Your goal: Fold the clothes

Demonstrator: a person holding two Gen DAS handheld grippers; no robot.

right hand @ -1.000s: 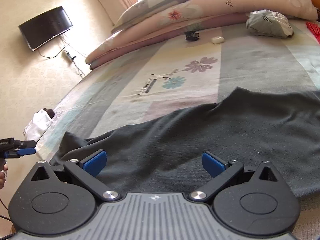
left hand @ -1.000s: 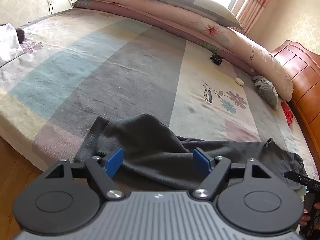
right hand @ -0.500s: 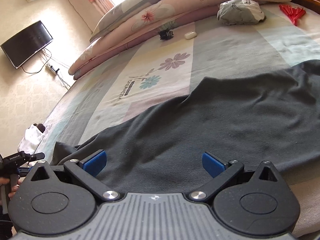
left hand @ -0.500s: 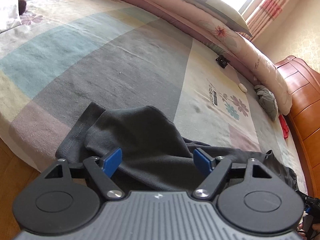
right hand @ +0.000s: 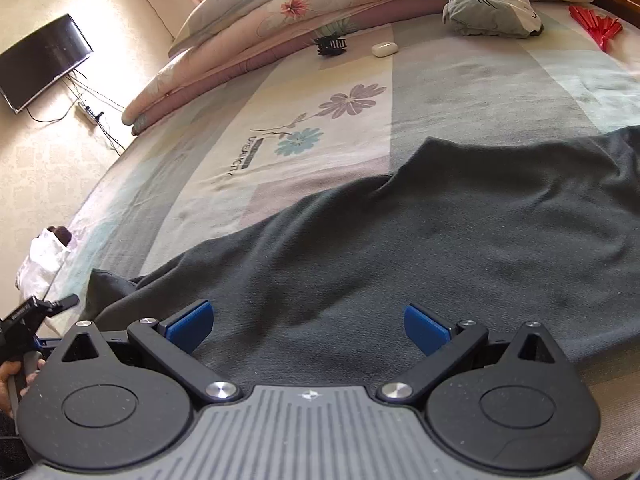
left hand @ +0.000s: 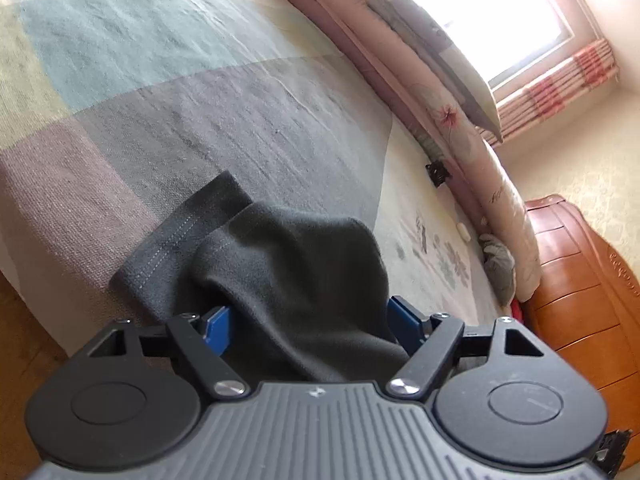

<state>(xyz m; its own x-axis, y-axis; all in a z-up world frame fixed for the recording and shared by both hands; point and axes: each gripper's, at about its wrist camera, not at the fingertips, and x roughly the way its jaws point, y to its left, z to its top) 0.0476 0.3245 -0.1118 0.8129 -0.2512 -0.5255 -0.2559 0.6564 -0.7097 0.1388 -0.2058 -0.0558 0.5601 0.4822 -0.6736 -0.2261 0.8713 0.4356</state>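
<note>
1. One dark grey garment (right hand: 440, 232) spread under my two grippers, left (left hand: 310, 326) and right (right hand: 308, 326).
2. One black hair claw (right hand: 330, 45), one white earbud case (right hand: 384, 48).
3. One crumpled grey bundle (right hand: 490, 12), one red fan-like thing (right hand: 596, 26).
4. One wall television (right hand: 40, 62).
5. One pillow (left hand: 432, 56) on the rolled quilt (left hand: 472, 148).

Sunlit window (left hand: 516, 12); bed (left hand: 240, 92) — wall television (right hand: 40, 62).
</note>
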